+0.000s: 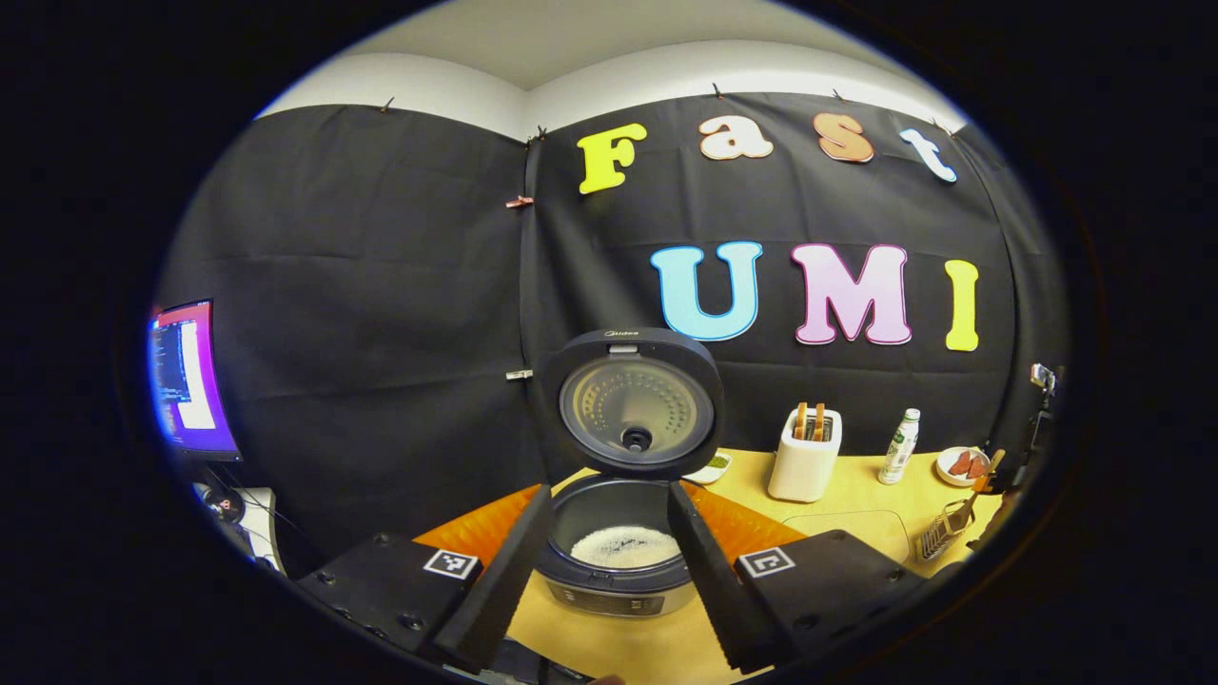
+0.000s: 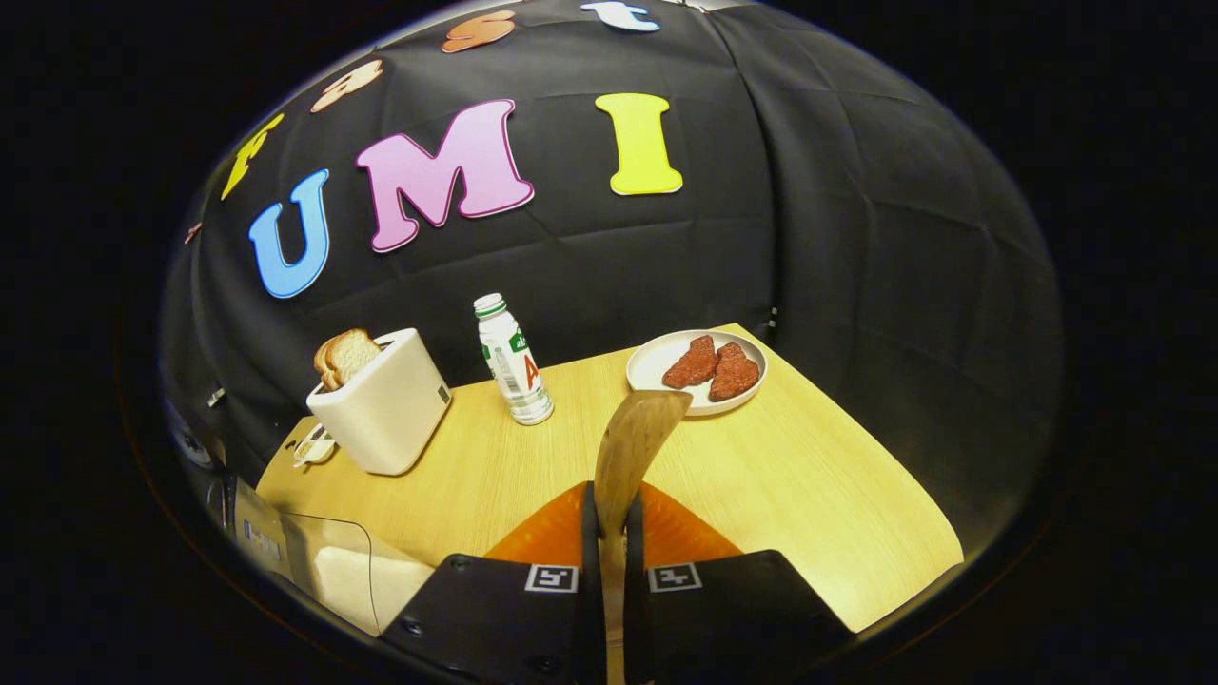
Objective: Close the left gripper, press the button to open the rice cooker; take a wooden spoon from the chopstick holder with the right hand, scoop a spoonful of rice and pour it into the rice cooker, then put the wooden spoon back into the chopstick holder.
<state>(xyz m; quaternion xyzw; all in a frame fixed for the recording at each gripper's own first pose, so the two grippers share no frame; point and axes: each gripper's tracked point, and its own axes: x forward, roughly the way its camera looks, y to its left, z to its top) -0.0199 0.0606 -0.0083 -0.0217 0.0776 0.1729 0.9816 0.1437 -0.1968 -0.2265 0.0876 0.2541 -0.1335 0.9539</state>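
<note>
Beside the open rice cooker [image 1: 623, 533], the left gripper [image 1: 609, 571] stands spread while the right gripper [image 2: 609, 533] clamps the wooden spoon [image 2: 633, 447], which could twist loose if tilted carelessly.

Your left gripper [image 1: 609, 557]: two flat black body blocks, each carrying a square black-and-white tag on a white patch, with small round screw heads along the outer edges. Long wedge-shaped fingers [image 1: 501, 576] run forward from them, slab-sided with straight edges. Your right gripper [image 2: 609, 561]: same build, black blocks, one square tag each side, screws near the lower corners, narrow fingers [image 2: 590, 552].
</note>
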